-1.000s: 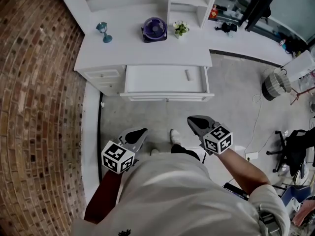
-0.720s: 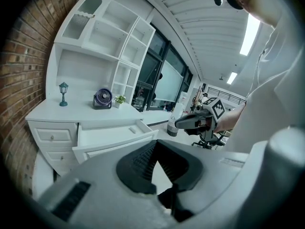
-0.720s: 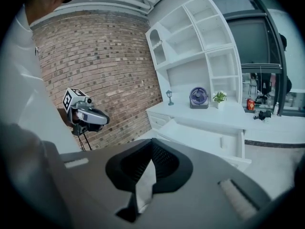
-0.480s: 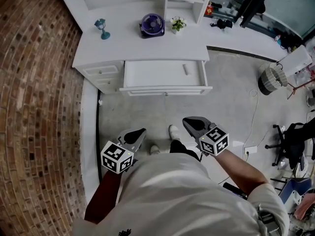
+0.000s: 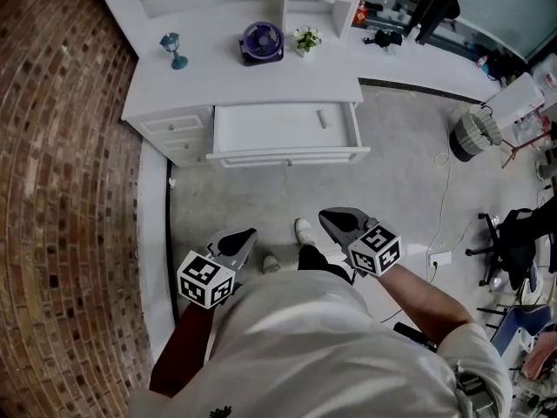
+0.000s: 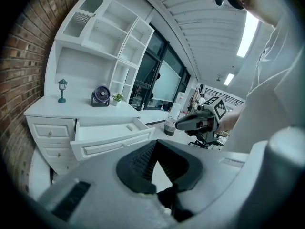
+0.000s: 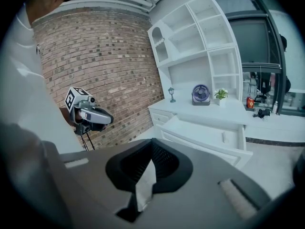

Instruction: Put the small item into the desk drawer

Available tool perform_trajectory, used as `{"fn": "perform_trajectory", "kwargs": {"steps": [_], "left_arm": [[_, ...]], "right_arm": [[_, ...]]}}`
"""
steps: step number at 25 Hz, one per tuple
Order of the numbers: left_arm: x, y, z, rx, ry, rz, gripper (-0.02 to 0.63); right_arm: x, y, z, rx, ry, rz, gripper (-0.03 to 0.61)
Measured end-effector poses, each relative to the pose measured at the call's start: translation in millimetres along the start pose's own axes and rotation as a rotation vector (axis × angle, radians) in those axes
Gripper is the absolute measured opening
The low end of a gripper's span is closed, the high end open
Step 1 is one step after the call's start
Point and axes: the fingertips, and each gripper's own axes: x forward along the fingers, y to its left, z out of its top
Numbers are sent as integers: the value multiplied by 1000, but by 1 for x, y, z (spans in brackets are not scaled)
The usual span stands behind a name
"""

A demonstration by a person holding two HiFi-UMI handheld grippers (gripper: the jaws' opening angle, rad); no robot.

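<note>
Desk (image 5: 261,81) against brick wall (image 5: 61,190), drawer (image 5: 287,156) open

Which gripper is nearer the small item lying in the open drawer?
Right. The right gripper hangs out in front of the drawer, nearly in line with the small item; the left gripper is farther off, toward the drawer's left end. Neither touches it.

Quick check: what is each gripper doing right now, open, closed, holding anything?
Left gripper: closed, nothing between the jaws.
Right gripper: closed, nothing between the jaws.
</note>
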Motion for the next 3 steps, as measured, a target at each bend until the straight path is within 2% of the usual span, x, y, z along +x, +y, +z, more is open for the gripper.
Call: {"fn": "perform_trajectory", "kwargs": {"steps": [3], "left_arm": [[1, 0, -3, -2, 4, -8, 5]], "right_arm": [[1, 3, -3, 1, 9, 1, 12]]}}
